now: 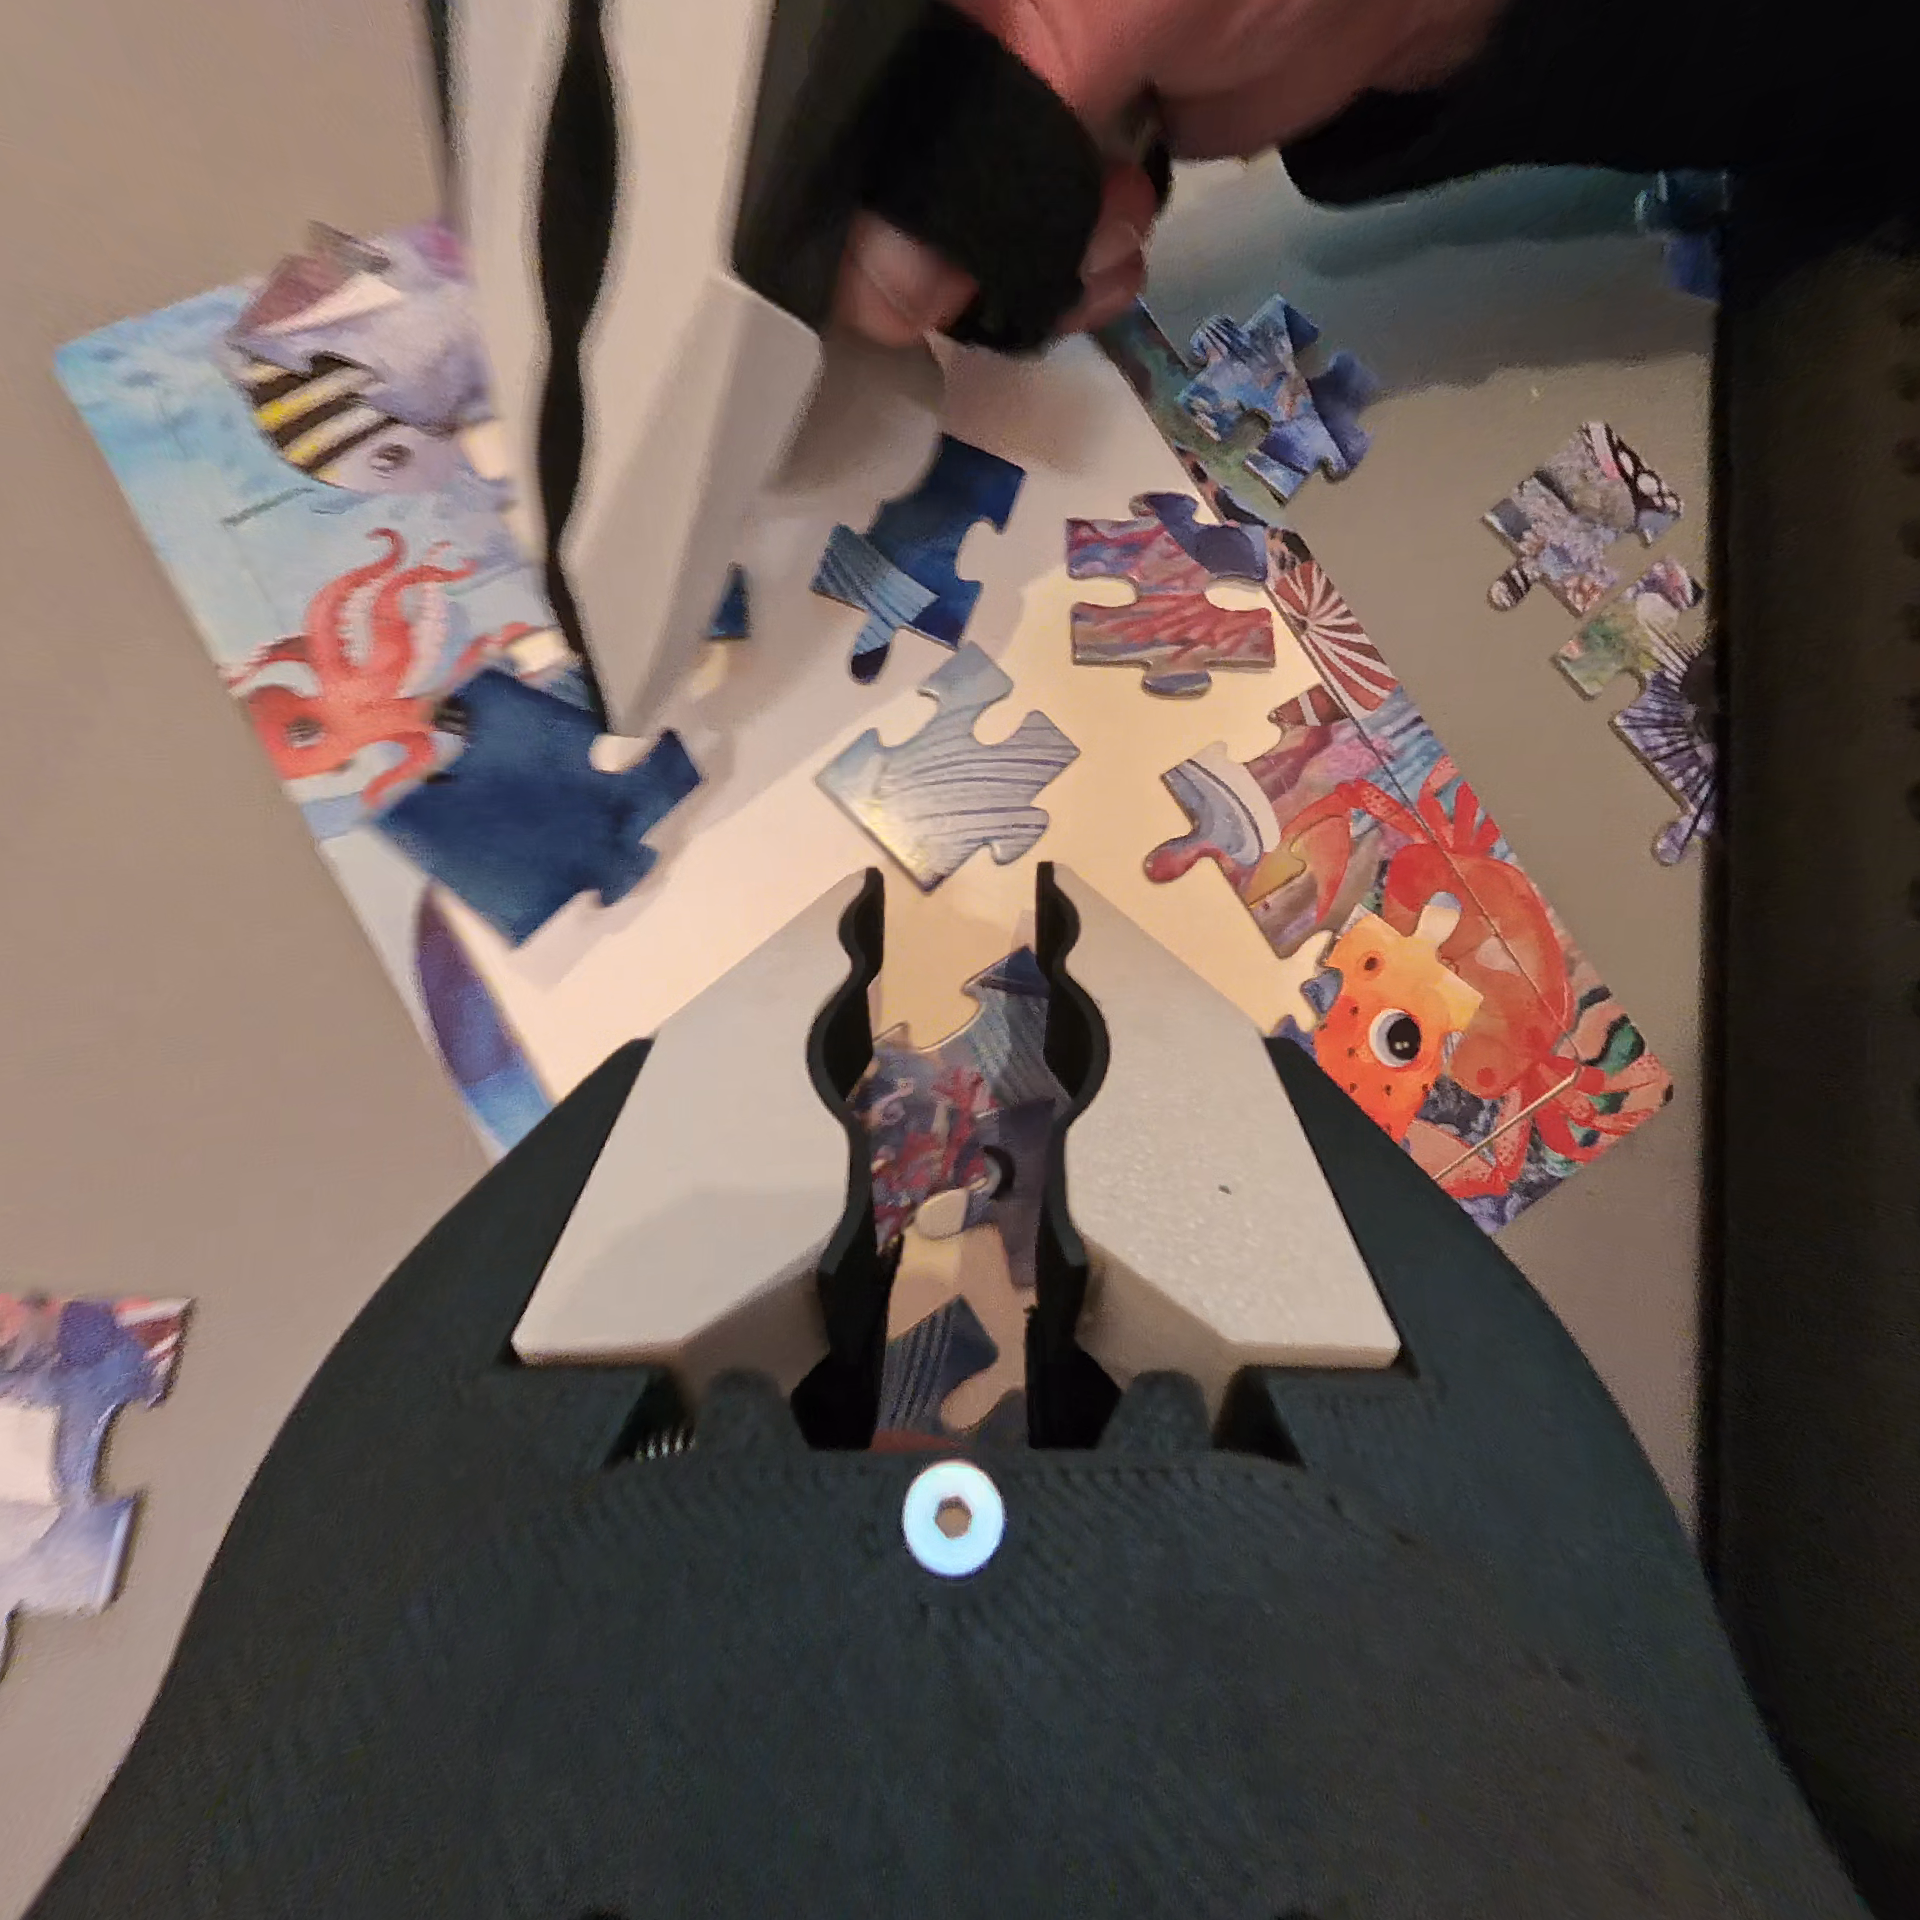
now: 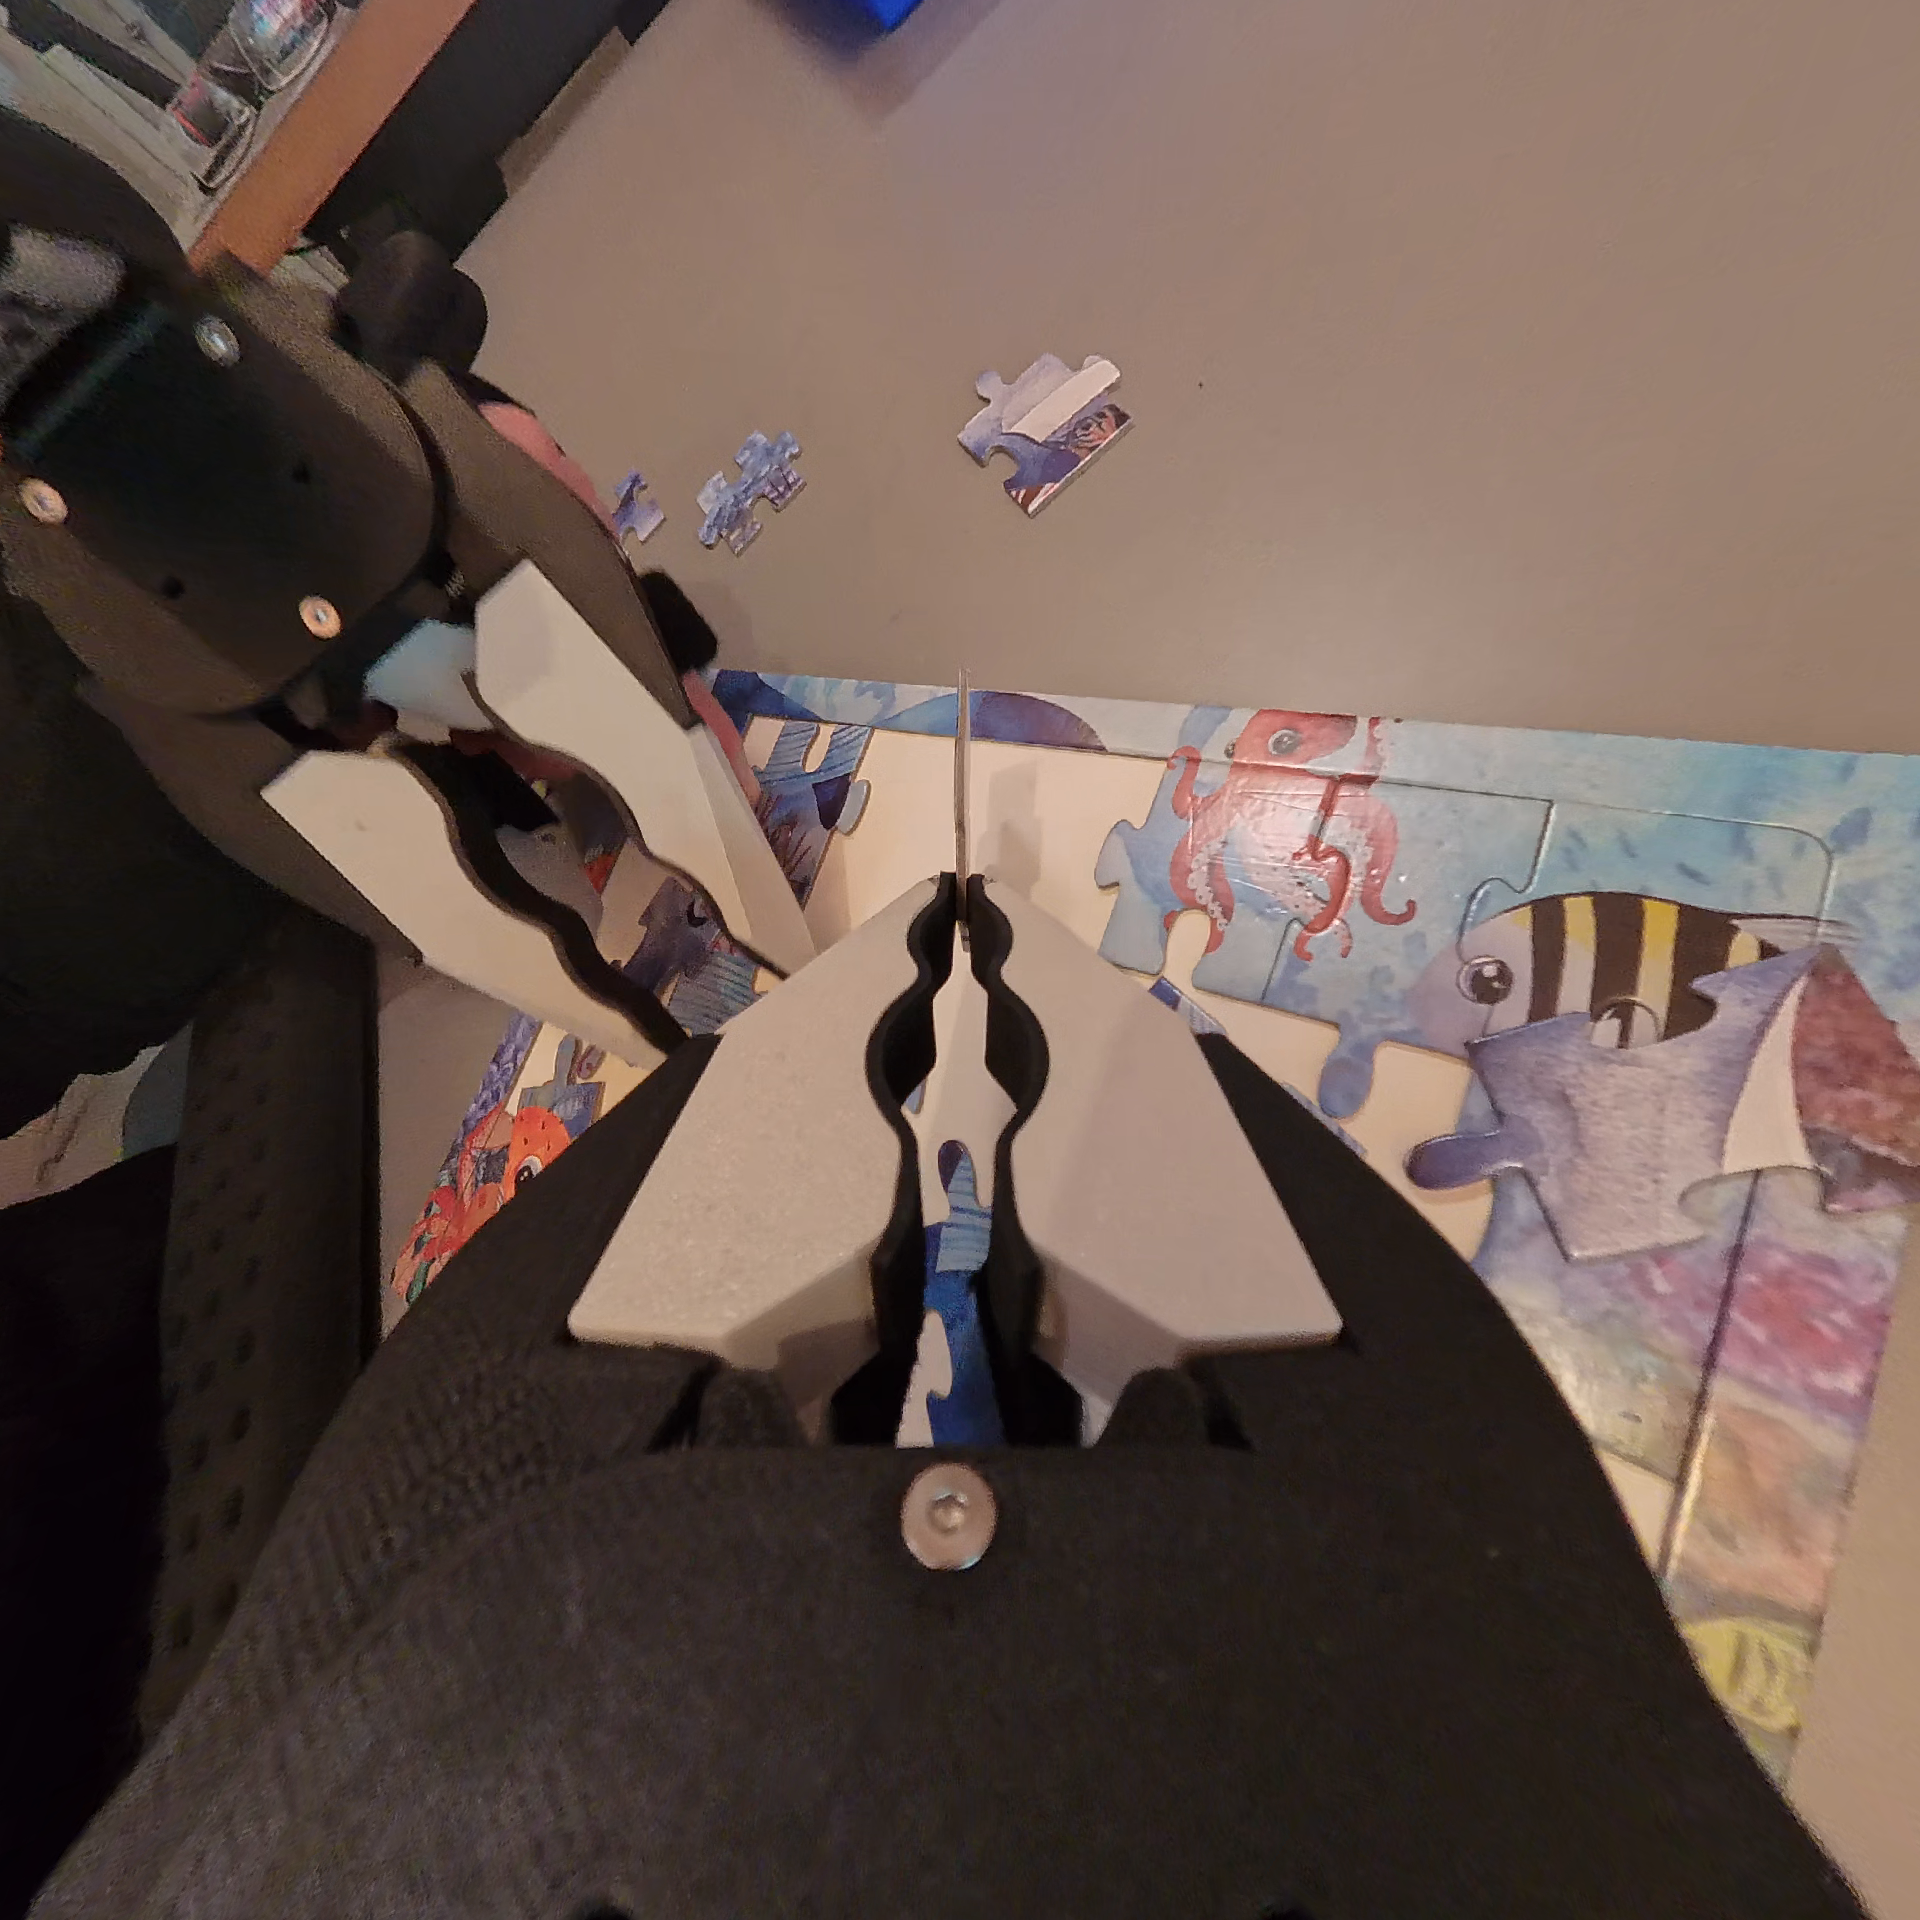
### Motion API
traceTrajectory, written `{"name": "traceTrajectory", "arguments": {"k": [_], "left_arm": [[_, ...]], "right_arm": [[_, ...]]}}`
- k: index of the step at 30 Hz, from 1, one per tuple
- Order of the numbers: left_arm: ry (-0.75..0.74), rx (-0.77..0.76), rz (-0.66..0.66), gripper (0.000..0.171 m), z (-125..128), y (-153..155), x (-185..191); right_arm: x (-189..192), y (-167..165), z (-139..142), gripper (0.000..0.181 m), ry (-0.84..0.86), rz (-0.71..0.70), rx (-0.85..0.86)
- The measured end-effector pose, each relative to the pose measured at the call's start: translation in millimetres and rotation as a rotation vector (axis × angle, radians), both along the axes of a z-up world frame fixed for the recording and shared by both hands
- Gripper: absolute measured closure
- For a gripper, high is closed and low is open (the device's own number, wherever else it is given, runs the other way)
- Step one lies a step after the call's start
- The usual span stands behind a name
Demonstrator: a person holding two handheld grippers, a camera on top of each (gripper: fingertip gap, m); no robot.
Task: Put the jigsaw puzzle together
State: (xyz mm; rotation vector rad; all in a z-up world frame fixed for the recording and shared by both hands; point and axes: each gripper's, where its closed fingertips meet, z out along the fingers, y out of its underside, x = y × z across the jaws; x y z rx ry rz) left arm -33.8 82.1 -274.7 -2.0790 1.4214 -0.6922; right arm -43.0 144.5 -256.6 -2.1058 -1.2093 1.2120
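Your right gripper (image 2: pixel 961 883) pinches a puzzle piece (image 2: pixel 963 790) edge-on, pointing toward 12 o'clock over the puzzle tray (image 2: pixel 1049 831). Your left gripper (image 1: pixel 961 878) is spread, empty.

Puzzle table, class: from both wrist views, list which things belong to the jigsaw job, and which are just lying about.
Belonging to the job:
- puzzle tray
- thin piece held edge-on in the right gripper
- left gripper, open over the tray
- pale striped loose piece
- crab section
- loose pieces on the grey table

Just lying about:
- blurred clutter beyond the table edge
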Motion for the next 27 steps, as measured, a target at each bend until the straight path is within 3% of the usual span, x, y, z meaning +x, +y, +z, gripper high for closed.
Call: {"name": "traceTrajectory", "arguments": {"k": [2,7,10,15,20,23,27], "left_arm": [[-0.024,0.022,0.061,0.144,9,11,-11],[0.032,0.057,0.151,0.143,4,27,-33],[0.047,0.071,0.144,0.143,3,27,-33],[0.069,0.077,0.158,0.143,0,29,-37],[0.08,0.092,0.175,0.142,1,33,-42],[0.103,0.095,0.19,0.141,0,34,-49],[0.133,0.089,0.203,0.14,-4,35,-56]], "right_arm": [[-1,-3,-5,0.176,-0.032,0.0,-0.004],[4,6,-8,0.153,-0.113,-0.026,0.088],[8,7,-5,0.16,-0.129,-0.021,0.131],[4,-10,-24,0.167,-0.216,0.071,0.146],[4,-2,-18,0.162,-0.227,0.043,0.21],[11,10,-16,0.148,-0.227,-0.013,0.216],[7,2,-23,0.155,-0.249,0.025,0.217]]}}
